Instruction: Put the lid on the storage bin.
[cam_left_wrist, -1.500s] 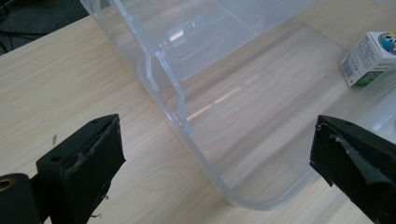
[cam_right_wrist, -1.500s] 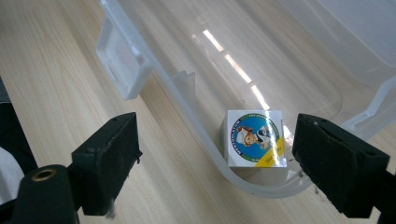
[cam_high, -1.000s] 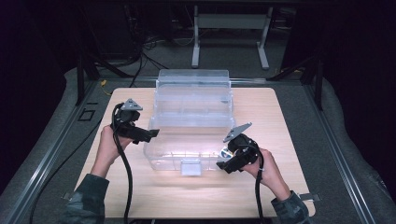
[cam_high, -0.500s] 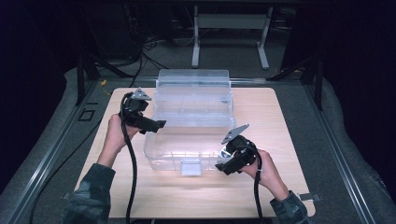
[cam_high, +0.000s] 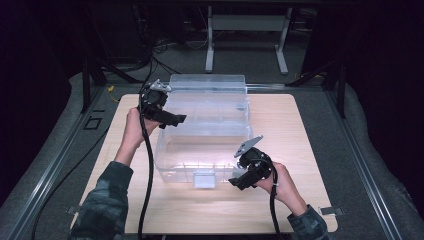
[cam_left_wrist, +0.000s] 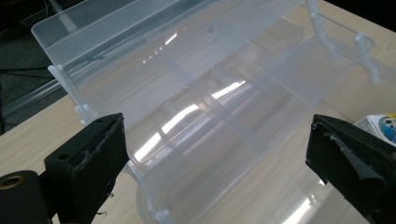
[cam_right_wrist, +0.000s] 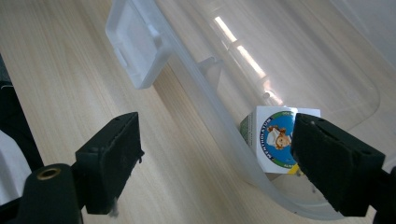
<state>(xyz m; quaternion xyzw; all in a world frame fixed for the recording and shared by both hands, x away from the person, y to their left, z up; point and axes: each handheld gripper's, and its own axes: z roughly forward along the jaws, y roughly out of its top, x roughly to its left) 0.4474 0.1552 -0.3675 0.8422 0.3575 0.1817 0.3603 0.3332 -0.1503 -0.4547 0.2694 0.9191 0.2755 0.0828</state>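
While both grippers hang over the clear plastic organizer box (cam_high: 205, 130), neither one holds anything. The box lies open on the wooden table (cam_high: 300, 150): its divided tray part is at the far side, and its lid, with a square latch tab (cam_high: 204, 179) at the front edge, lies flat toward the person.

The left gripper (cam_high: 172, 119) is at the far left corner of the box, above the divided tray. In the left gripper view its jaws stand wide apart, with the tray compartments (cam_left_wrist: 210, 116) between them, touching nothing. The right gripper (cam_high: 239, 182) is at the near right corner of the lid. Its jaws are also wide open, and between them, in the right gripper view, I see the curved lid rim (cam_right_wrist: 210, 116) and a small white box with a round blue and green label (cam_right_wrist: 275, 140) that sits inside the lid, just beside the rim.

I judge that the step in hand is to take this small box. To do it well, the right gripper should go down over the rim, so that one jaw does not catch on the plastic edge, and it should close on two flat opposite sides of the box. The left gripper could press on the tray so the whole case does not slide.
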